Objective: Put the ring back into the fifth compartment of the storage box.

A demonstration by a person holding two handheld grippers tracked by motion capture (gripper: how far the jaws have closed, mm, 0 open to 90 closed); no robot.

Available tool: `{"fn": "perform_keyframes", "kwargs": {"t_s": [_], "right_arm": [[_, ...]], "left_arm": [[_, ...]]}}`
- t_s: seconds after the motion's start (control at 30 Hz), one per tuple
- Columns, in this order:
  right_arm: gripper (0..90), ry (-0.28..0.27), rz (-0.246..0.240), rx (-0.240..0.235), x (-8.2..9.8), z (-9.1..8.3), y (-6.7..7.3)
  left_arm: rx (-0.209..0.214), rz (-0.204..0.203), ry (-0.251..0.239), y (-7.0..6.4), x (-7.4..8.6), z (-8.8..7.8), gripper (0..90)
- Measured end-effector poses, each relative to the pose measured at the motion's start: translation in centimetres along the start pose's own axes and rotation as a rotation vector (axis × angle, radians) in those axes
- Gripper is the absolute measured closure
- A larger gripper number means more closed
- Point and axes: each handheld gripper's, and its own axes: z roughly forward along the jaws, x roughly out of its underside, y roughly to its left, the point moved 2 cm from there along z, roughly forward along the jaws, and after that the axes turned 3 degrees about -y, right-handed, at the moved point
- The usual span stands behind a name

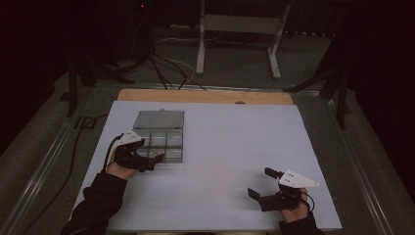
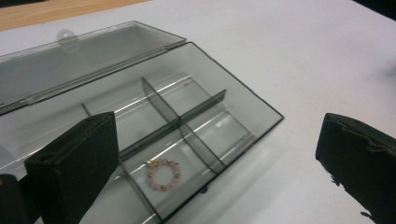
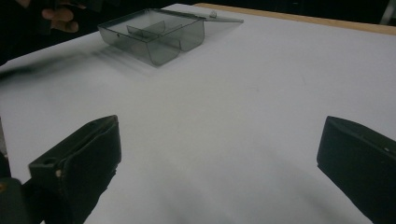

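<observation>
A smoky clear plastic box [image 1: 166, 140] with several compartments lies open at the table's left, its lid [image 1: 159, 119] folded flat behind it. In the left gripper view a small ring of pink and gold beads [image 2: 163, 174] lies in a near compartment of the box [image 2: 196, 88]. My left gripper [image 1: 150, 151] hovers at the box's near left corner, open, jaws wide with nothing between them [image 2: 217, 158]. My right gripper [image 1: 260, 182] rests near the front right of the table, open and empty [image 3: 215, 163], far from the box [image 3: 154, 32].
The white table top [image 1: 235, 142] has a wooden strip [image 1: 205, 96] along its far edge. Beyond it, on the floor, stand a metal frame [image 1: 240, 29] and a tangle of cables [image 1: 166, 68]. Dark posts flank the table on both sides.
</observation>
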Motion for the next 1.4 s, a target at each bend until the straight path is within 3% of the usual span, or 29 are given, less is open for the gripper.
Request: {"fn": "perform_keyframes", "kwargs": {"t_s": [0.13,0.2,0.3,0.63,1.07,1.2,1.4], "right_arm": [[0.0,0.002,-0.004,0.001,0.0,0.0,0.0],[0.0,-0.005,-0.002,0.002,0.0,-0.1,0.0],[0.0,-0.002,0.002,0.002,0.0,-0.1,0.0],[0.0,-0.008,-0.002,0.002,-0.1,-0.2,0.0],[0.0,0.001,-0.001,0.004,0.0,-0.1,0.0],[0.0,0.000,-0.003,0.003,0.0,-0.1,0.0],[0.0,0.003,-0.002,-0.001,0.1,-0.1,0.0]], "left_arm": [[0.028,0.025,-0.009,-0.5,0.2,-0.2,1.0],[0.063,0.037,-0.016,-0.8,0.4,-0.4,1.0],[0.071,0.075,-0.013,-1.5,0.7,-0.6,1.0],[0.135,0.107,0.022,-3.0,2.8,-0.9,1.0],[0.170,0.091,0.021,-3.0,6.0,-2.2,1.0],[0.169,0.112,0.017,-3.0,6.9,-2.6,1.0],[0.176,0.078,0.014,-2.6,7.6,-2.9,1.1]]}}
